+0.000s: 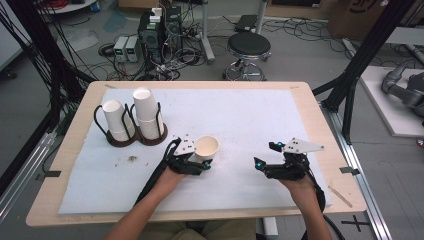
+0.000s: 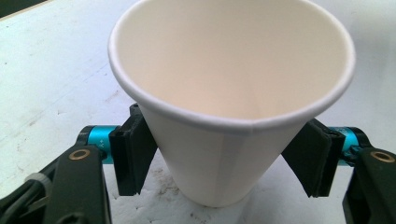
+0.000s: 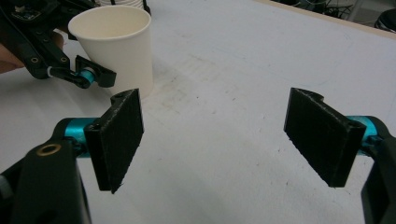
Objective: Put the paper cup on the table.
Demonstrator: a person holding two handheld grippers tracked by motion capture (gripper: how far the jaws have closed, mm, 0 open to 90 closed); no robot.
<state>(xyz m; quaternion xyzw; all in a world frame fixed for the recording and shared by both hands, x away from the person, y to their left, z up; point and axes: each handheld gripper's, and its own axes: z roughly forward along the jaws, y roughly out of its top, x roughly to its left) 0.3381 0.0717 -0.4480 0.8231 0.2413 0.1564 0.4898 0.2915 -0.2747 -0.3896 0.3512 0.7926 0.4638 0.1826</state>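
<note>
Your left gripper has the upright white paper cup standing between its jaws at the centre of the white-covered tabletop, pads against its sides, while your right gripper at lower right gapes empty.

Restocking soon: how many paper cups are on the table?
At least 3: one upside down in the left holder, an upside-down stack in the right holder, whose nested count is unclear, and one upright cup between the left gripper's jaws.

Cup mid-table, cup rack behind-left, stool beyond table.
</note>
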